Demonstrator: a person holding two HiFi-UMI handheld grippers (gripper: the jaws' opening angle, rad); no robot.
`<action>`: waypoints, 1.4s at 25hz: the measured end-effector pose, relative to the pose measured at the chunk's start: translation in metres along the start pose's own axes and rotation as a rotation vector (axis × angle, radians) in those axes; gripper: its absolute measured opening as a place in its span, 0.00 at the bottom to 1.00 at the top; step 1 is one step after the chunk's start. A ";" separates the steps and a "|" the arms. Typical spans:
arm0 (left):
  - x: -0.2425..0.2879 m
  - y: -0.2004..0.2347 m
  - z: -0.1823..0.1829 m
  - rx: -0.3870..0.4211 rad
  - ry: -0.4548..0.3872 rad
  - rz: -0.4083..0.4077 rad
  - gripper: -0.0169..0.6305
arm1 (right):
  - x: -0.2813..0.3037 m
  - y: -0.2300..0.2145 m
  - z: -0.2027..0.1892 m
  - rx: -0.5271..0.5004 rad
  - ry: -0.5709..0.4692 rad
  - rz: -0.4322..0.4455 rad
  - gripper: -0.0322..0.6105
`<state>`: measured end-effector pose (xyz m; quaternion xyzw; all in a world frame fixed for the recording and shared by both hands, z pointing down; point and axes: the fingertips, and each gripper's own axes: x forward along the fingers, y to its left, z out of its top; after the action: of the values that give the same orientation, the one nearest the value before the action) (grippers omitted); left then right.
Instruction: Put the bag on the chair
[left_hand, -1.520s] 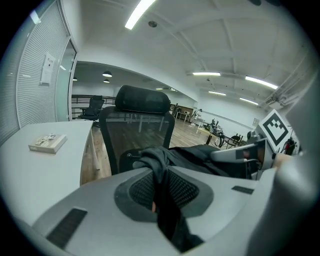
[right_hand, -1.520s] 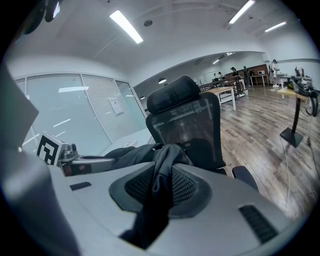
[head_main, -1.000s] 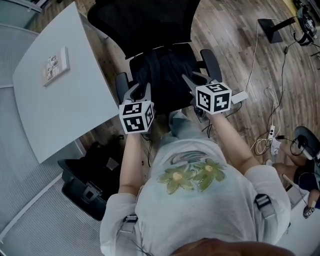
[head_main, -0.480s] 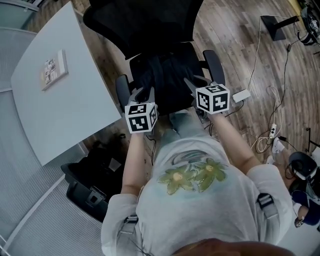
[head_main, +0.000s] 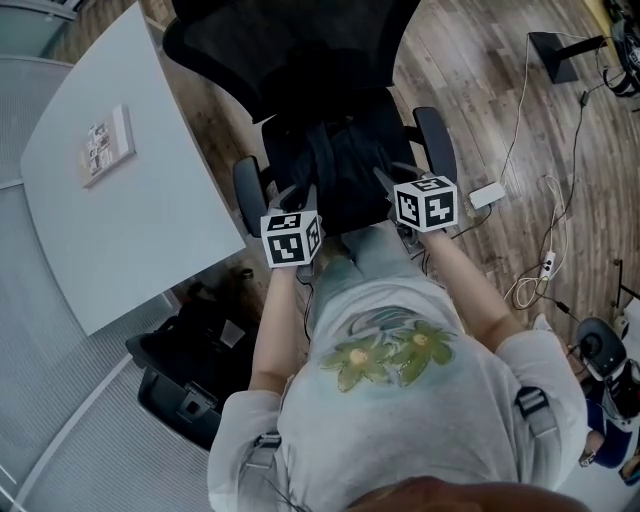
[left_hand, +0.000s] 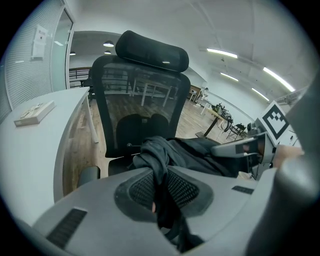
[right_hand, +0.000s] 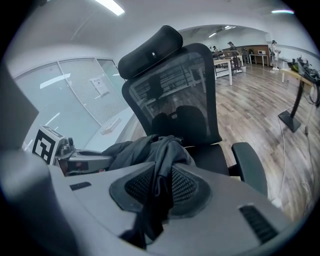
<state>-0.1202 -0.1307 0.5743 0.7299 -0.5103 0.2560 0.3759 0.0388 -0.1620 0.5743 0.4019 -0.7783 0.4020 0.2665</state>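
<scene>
A dark fabric bag (head_main: 335, 165) lies bunched over the seat of a black mesh office chair (head_main: 290, 50). Both grippers hold it from the seat's near edge. In the left gripper view, my left gripper (left_hand: 161, 194) is shut on a fold of the bag (left_hand: 200, 150) that hangs down between the pads. The right gripper view shows my right gripper (right_hand: 160, 194) shut on another fold of the bag (right_hand: 142, 147). In the head view the left gripper (head_main: 296, 200) is by the left armrest and the right gripper (head_main: 396, 182) by the right armrest (head_main: 436, 140).
A white table (head_main: 130, 215) with a small flat box (head_main: 105, 145) stands left of the chair. Dark gear (head_main: 190, 370) lies on the floor under it. Cables, a power strip (head_main: 543, 268) and a white adapter (head_main: 488, 194) lie on the wood floor at right.
Both grippers keep their hold on the bag. The left gripper has drifted slightly right, closer to the seat; the head view has shifted a little.
</scene>
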 end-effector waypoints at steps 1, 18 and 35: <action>0.004 0.001 -0.003 -0.007 0.008 0.000 0.13 | 0.003 -0.002 -0.002 0.003 0.008 0.001 0.18; 0.059 0.022 -0.050 -0.100 0.125 0.016 0.13 | 0.054 -0.039 -0.040 0.038 0.120 -0.004 0.18; 0.108 0.041 -0.082 -0.114 0.198 0.054 0.13 | 0.107 -0.070 -0.069 0.038 0.202 -0.038 0.18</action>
<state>-0.1206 -0.1320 0.7158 0.6645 -0.5037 0.3077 0.4583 0.0471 -0.1728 0.7189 0.3791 -0.7318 0.4501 0.3438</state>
